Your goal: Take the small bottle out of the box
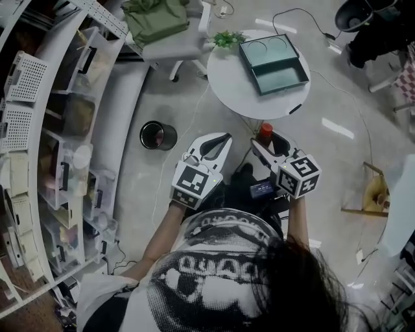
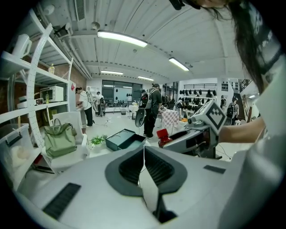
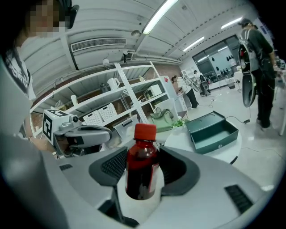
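The small bottle (image 3: pixel 142 165), dark red with a red cap, stands upright between the pads of my right gripper (image 3: pixel 143 156), which is shut on it. From the head view, the bottle's cap (image 1: pixel 264 130) shows at the tip of the right gripper (image 1: pixel 266 142), close in front of the person's body. The teal box (image 1: pixel 272 55) lies open on the round white table (image 1: pixel 233 84), well beyond both grippers. My left gripper (image 1: pixel 219 139) hangs beside the right one, its jaws (image 2: pixel 144 150) shut with nothing in them.
A black bin (image 1: pixel 157 135) stands on the floor left of the grippers. White shelves with storage bins (image 1: pixel 65 130) run along the left. A chair with a green bag (image 1: pixel 159 19) and a small plant (image 1: pixel 227 39) sit near the table. People stand far off (image 2: pixel 152 107).
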